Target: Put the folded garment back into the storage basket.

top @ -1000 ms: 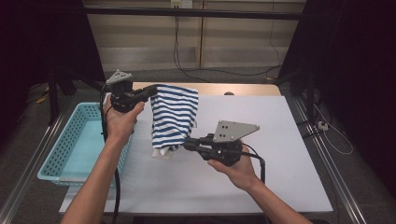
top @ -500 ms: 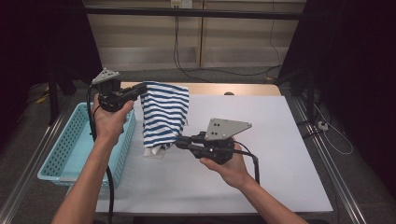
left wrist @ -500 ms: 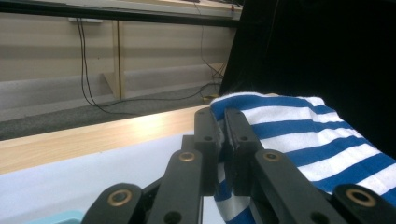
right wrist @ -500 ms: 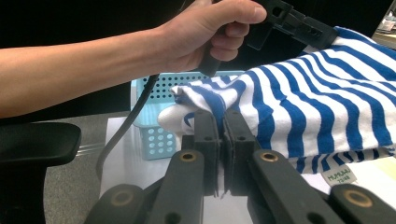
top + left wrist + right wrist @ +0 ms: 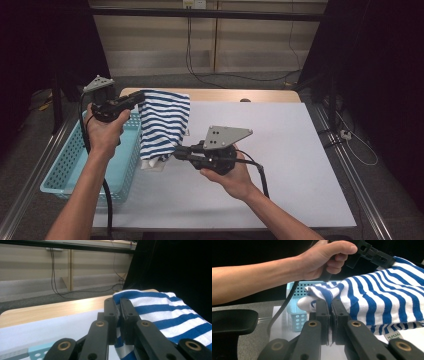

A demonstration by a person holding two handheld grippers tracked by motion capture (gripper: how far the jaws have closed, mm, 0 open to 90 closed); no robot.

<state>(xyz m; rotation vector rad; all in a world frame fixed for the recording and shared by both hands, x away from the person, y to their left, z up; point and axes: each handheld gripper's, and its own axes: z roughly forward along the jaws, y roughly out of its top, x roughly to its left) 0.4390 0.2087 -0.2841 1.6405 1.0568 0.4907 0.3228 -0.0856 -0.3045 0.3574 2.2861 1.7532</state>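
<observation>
A blue-and-white striped cloth [image 5: 164, 124] is held above the left part of a white table top [image 5: 280, 150], beside a light blue perforated basket [image 5: 65, 165] that is set at the table's left edge. The left gripper [image 5: 141, 98] is clenched on the cloth's far upper corner, and the right gripper [image 5: 175, 154] is clenched on its near lower edge, so the cloth is hung slanted between them; whether its lowest fold touches the top cannot be told. A strip of pale wood [image 5: 235, 95] is seen along the far edge of the table. Beyond it a grey floor and a beige wall panel [image 5: 250, 50] are visible, with black cables [image 5: 190, 55] hung down the wall. Dark curtains [image 5: 370, 75] are drawn at both sides. Metal rails [image 5: 350, 165] are run along the table's right side.
</observation>
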